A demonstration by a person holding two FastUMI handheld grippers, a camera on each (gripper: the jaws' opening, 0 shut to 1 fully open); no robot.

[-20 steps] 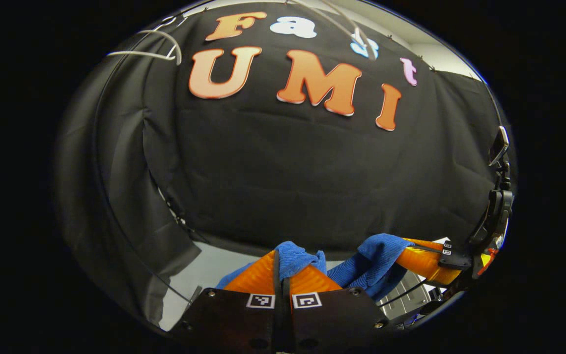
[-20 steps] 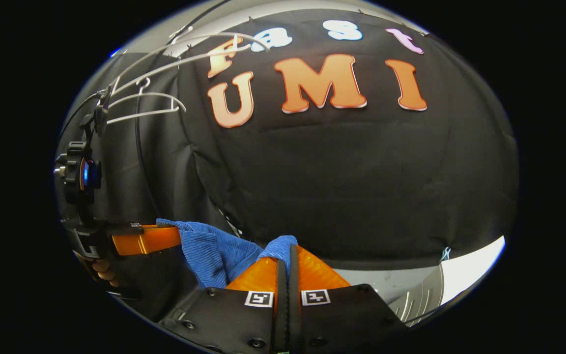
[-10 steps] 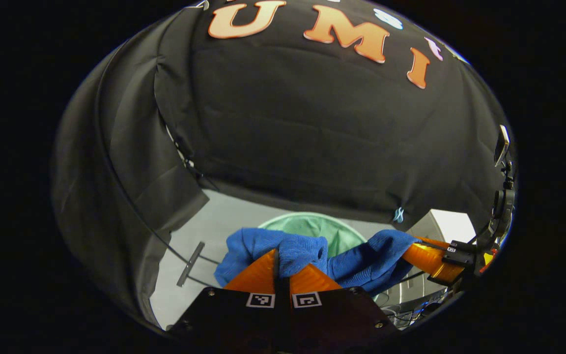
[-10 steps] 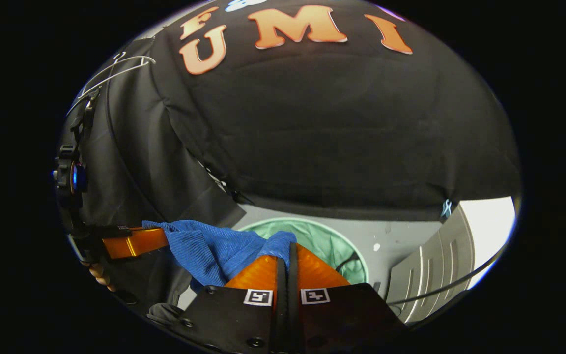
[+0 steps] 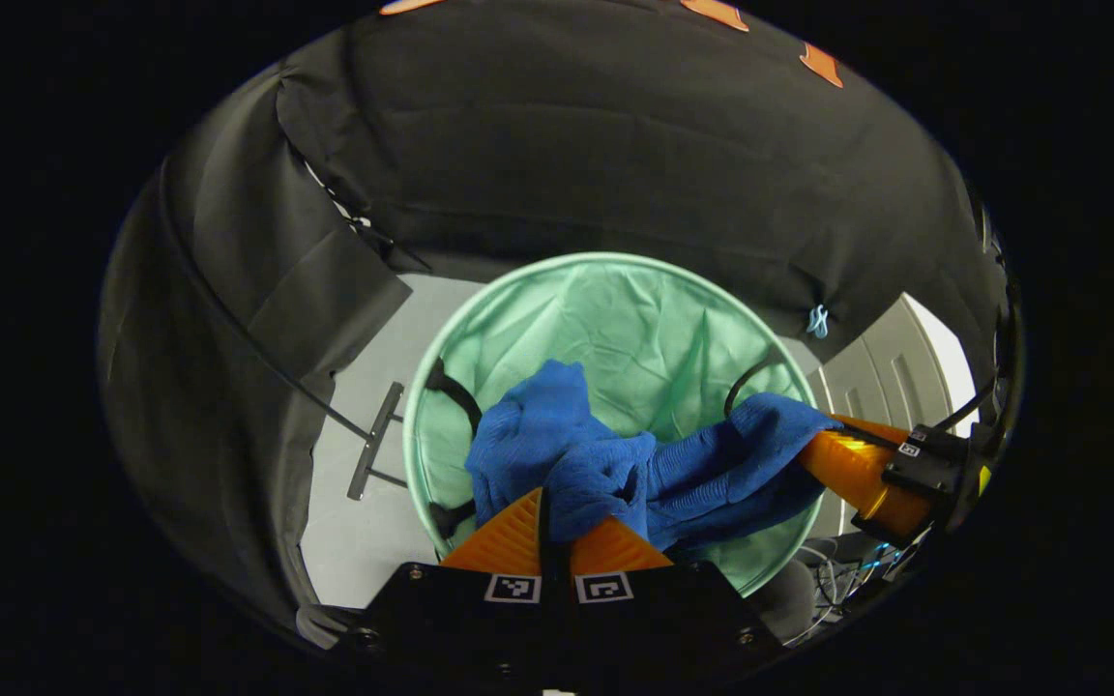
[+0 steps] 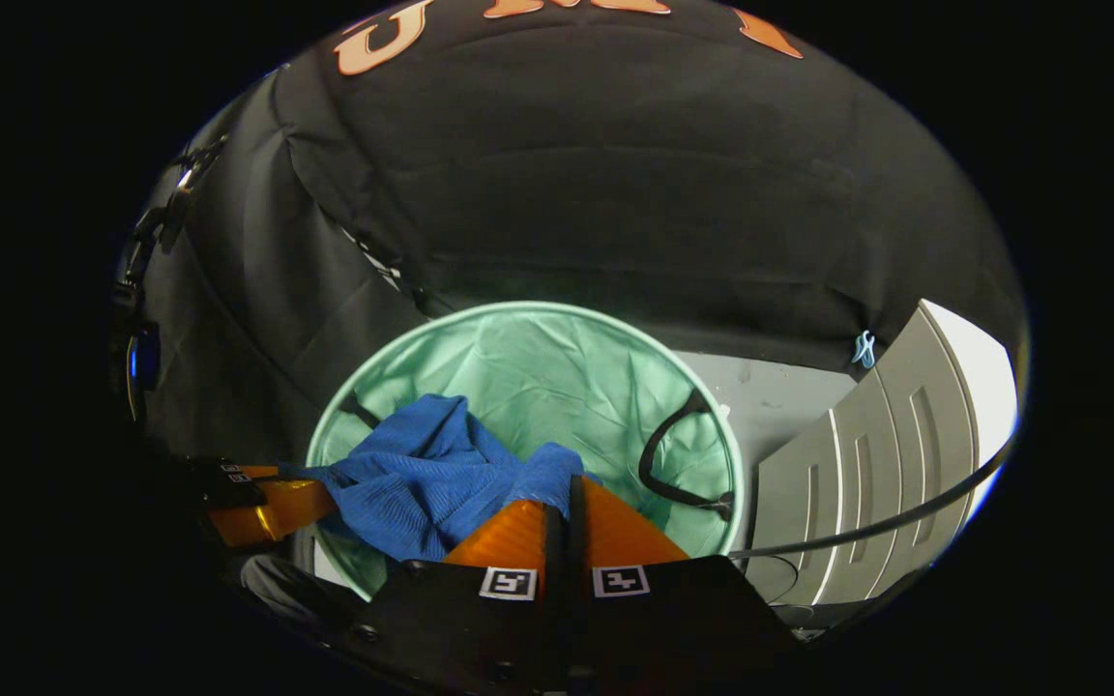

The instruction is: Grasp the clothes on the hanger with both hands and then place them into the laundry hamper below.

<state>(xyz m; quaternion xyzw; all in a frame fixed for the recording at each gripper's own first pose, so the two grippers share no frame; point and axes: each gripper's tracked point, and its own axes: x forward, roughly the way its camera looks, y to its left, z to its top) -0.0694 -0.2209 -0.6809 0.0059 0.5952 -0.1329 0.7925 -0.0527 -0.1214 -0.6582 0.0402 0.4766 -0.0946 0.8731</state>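
both grippers pinch the blue cloth over the green hamper.

left gripper has its fingers pressed together on a fold of the cloth; right gripper does the same at the other end. the cloth sags between them, hanging inside the hamper's rim with one bunch drooping toward the liner. in the left gripper view the right gripper reaches in from the right; in the right gripper view the left gripper comes from the left. hamper stands on a pale floor beside a grey cabinet.
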